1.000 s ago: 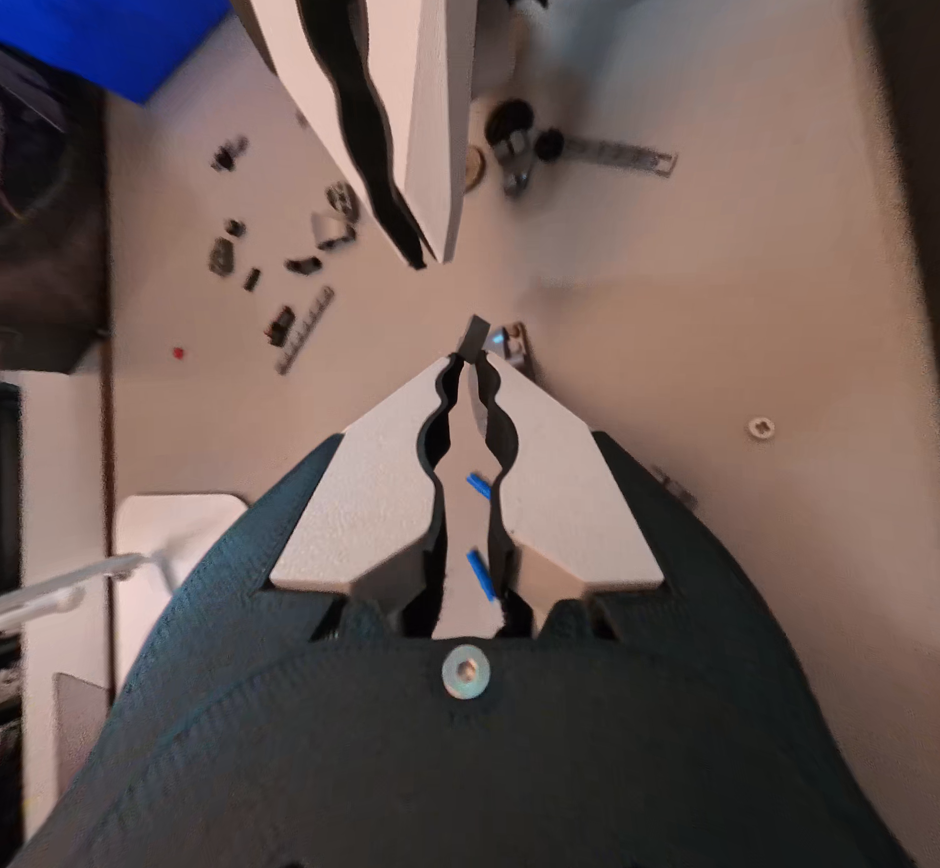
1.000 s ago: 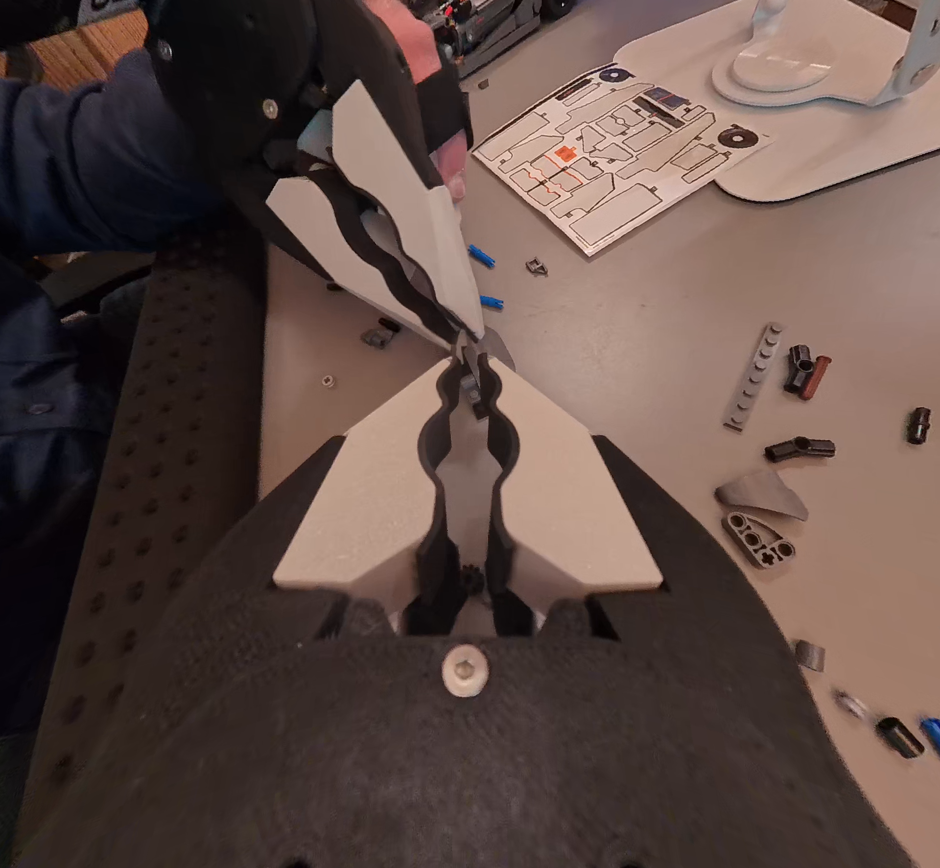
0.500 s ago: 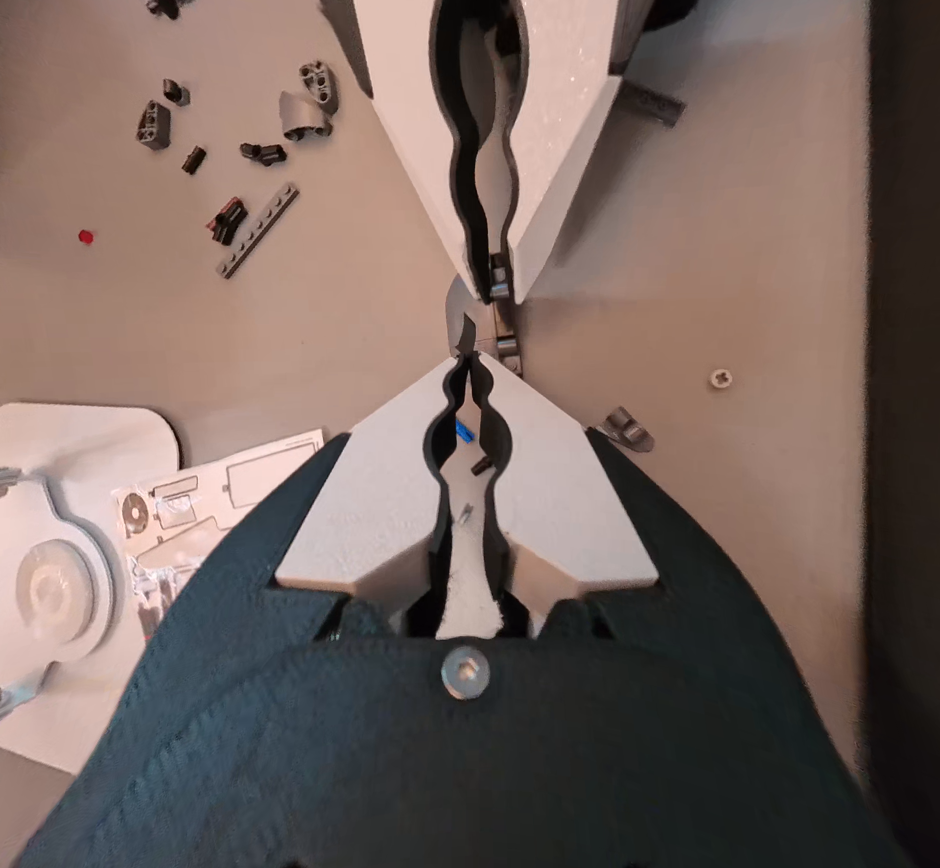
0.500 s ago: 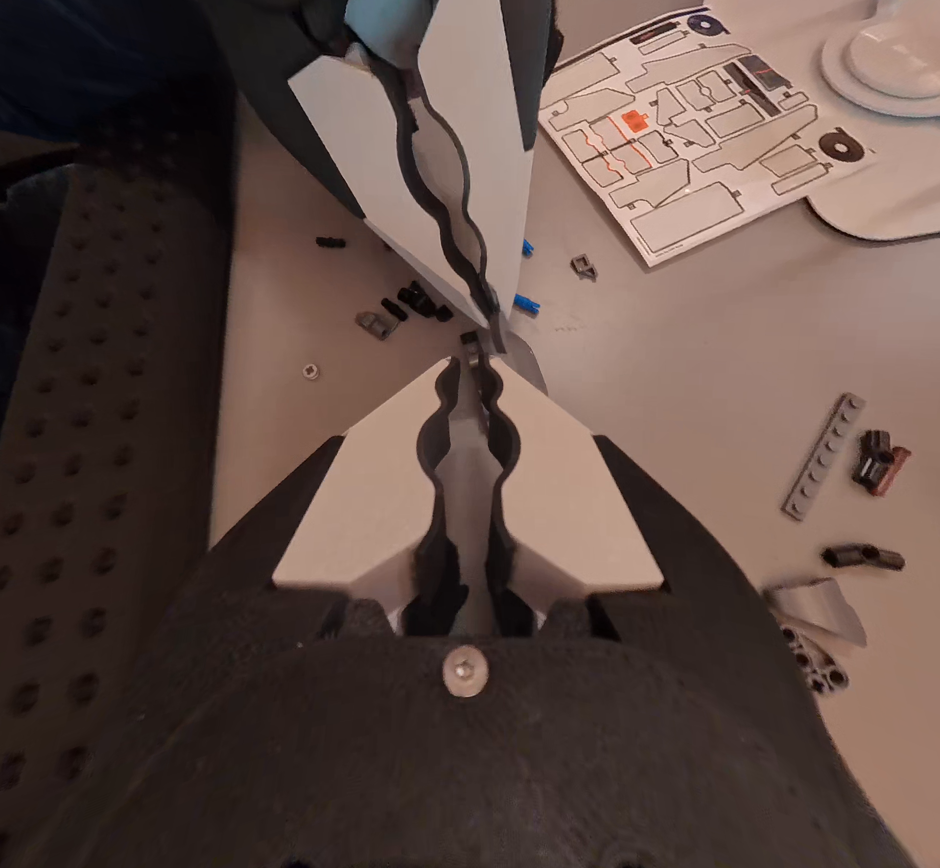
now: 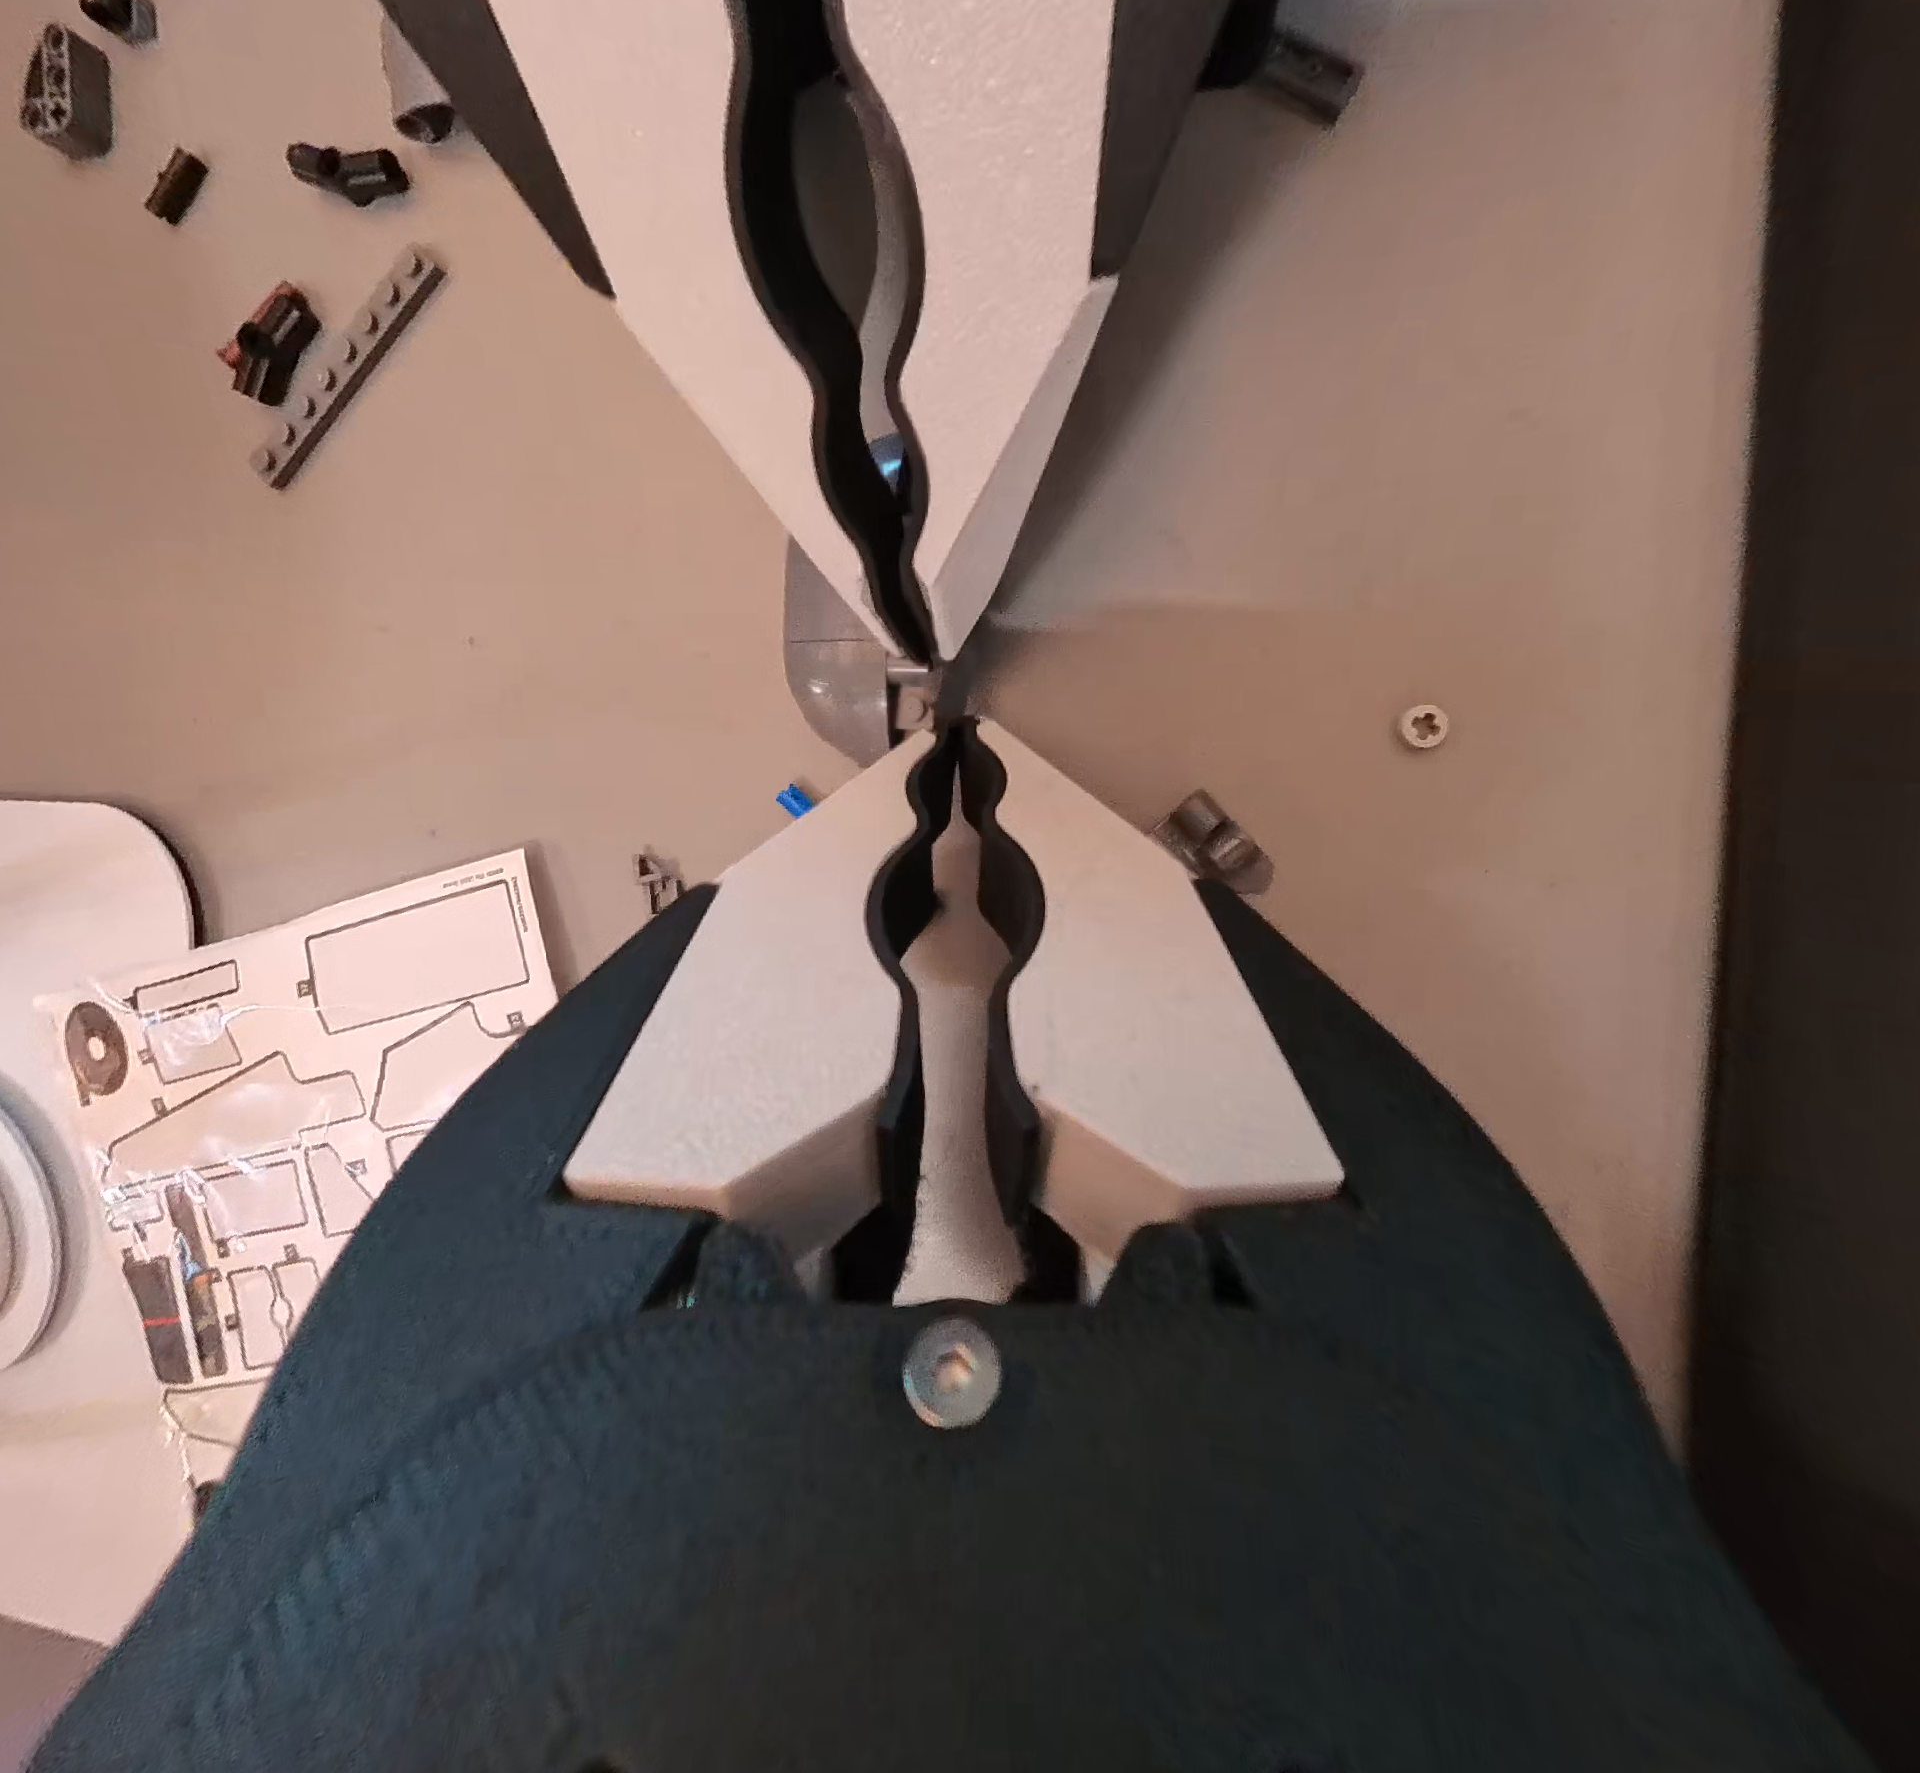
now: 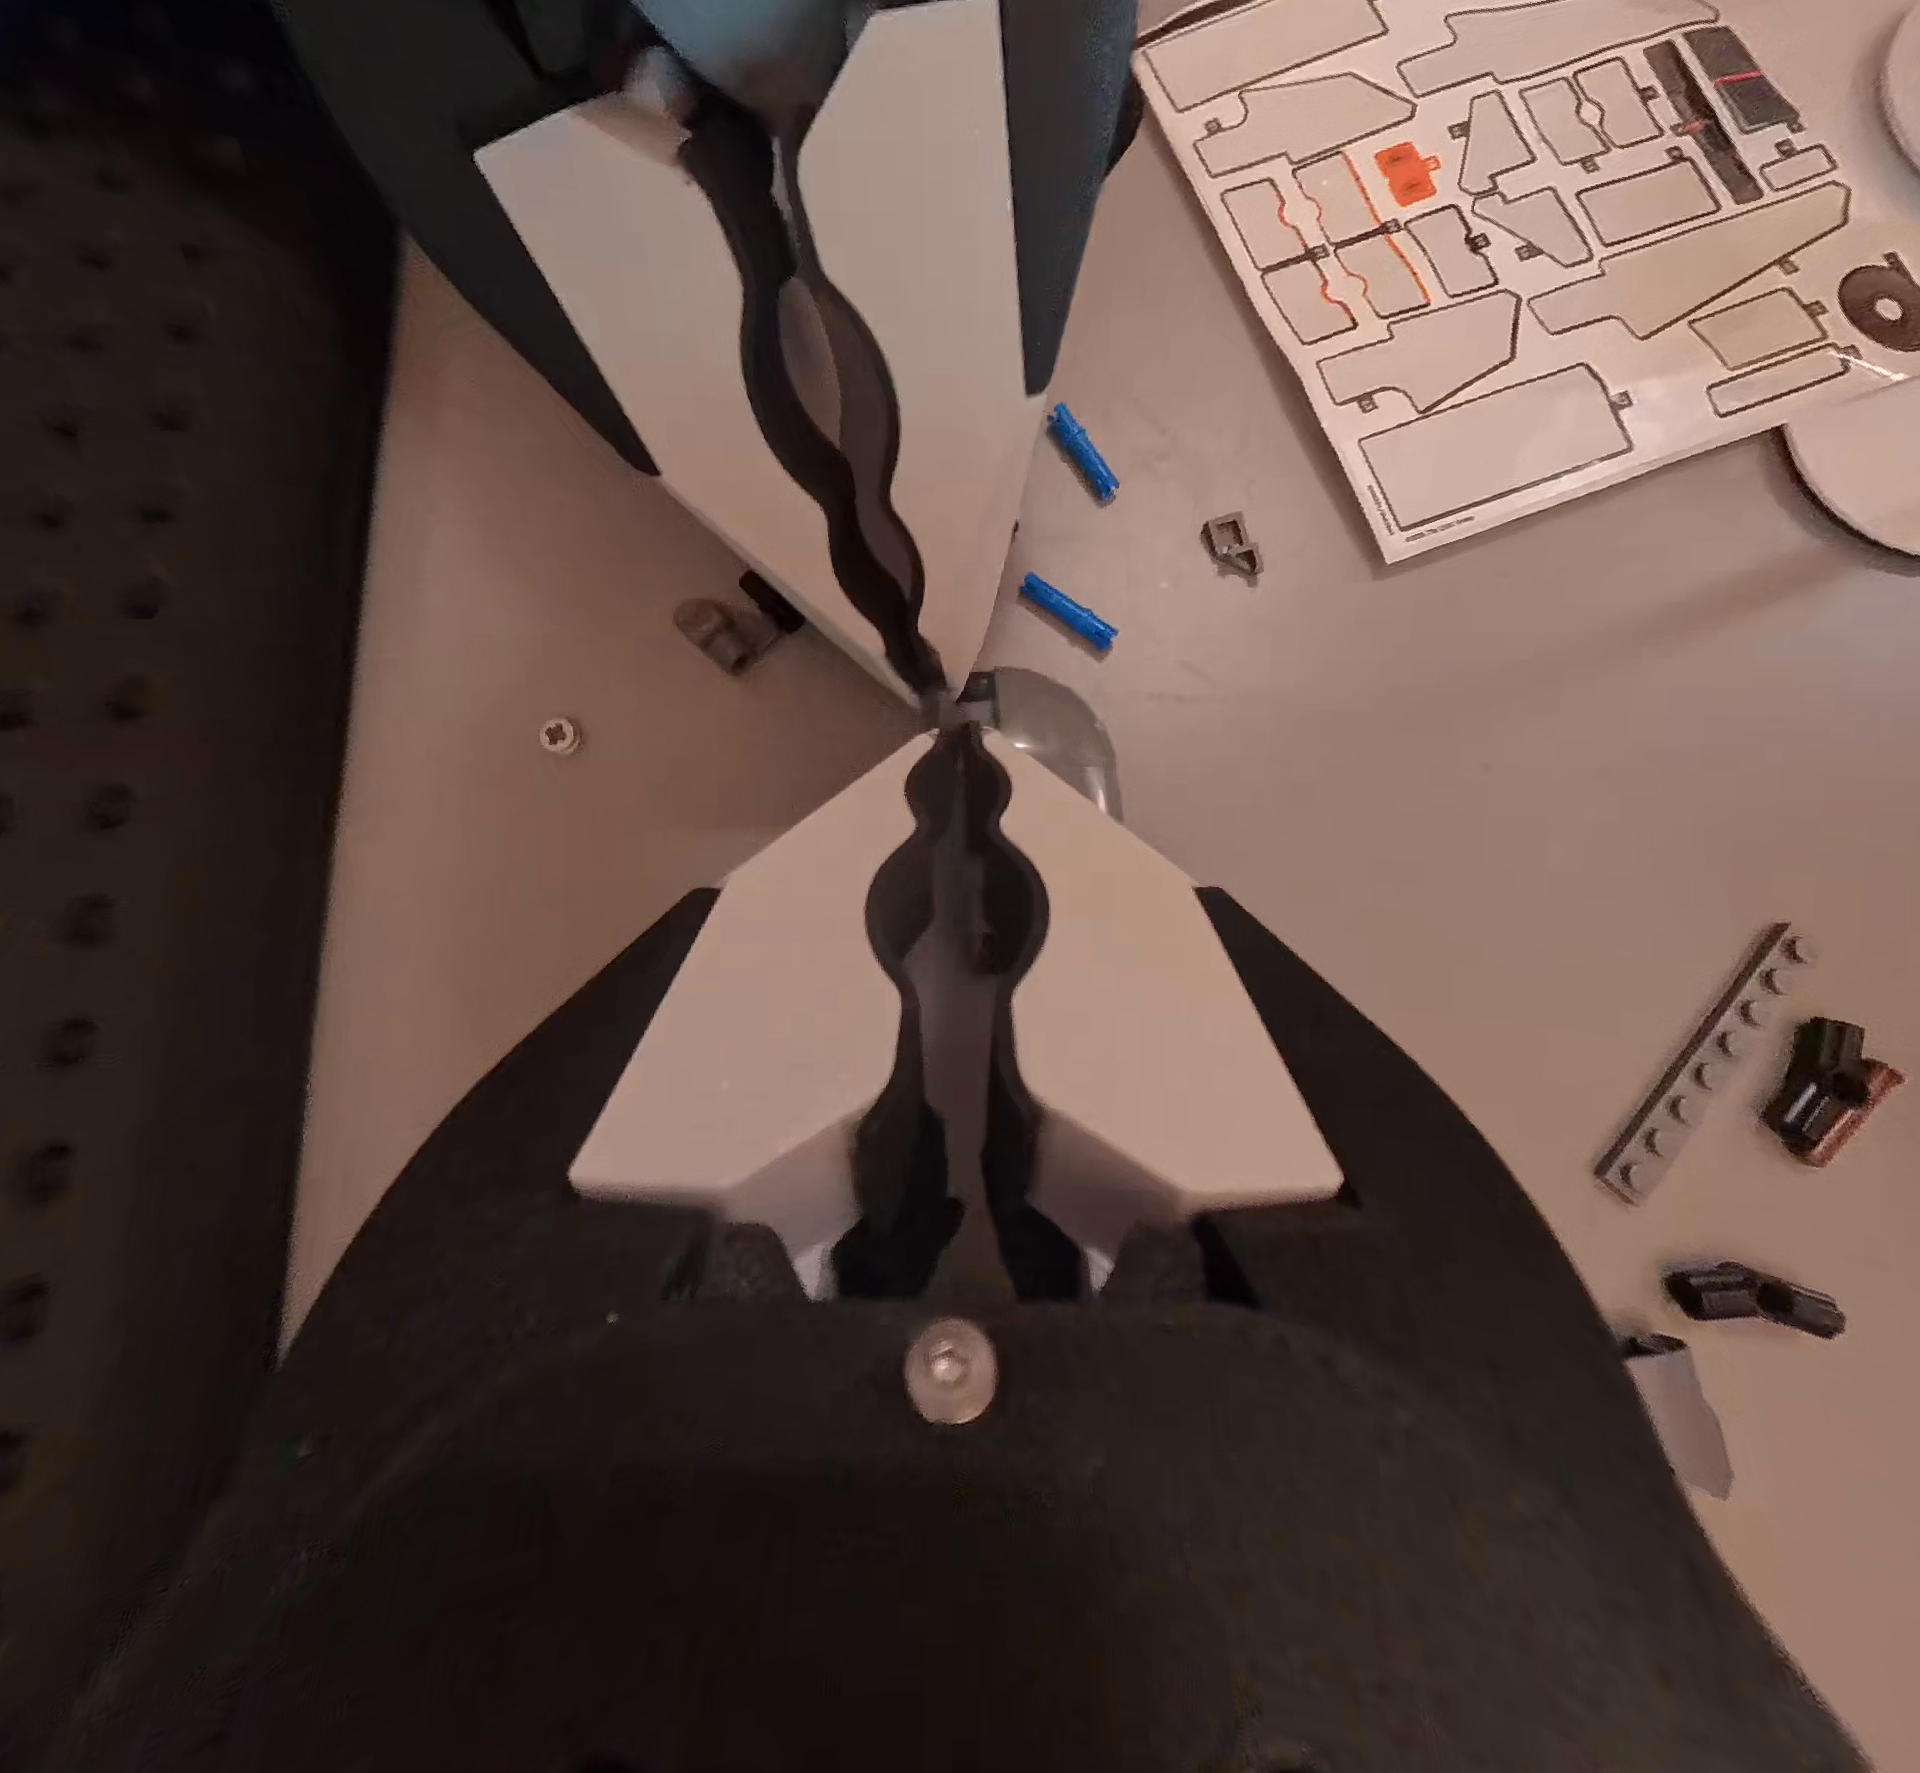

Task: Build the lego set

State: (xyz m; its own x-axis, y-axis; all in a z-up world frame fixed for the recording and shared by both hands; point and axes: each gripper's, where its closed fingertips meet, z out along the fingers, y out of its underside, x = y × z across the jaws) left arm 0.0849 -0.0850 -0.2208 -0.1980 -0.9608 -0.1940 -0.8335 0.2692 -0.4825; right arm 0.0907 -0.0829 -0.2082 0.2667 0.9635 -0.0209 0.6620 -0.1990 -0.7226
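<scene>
Grey worktop beyond both jaws carries a sticker sheet and many loose pieces, so most building remains. Tip to tip, the left gripper and right gripper, jaws narrow, pinch one small grey curved piece between them.

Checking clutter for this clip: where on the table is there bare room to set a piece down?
Bare table lies right of the gripper tips, between the sticker sheet above and the long grey plate below. Crowded: around the blue pins and the dark pieces beside that plate.
</scene>
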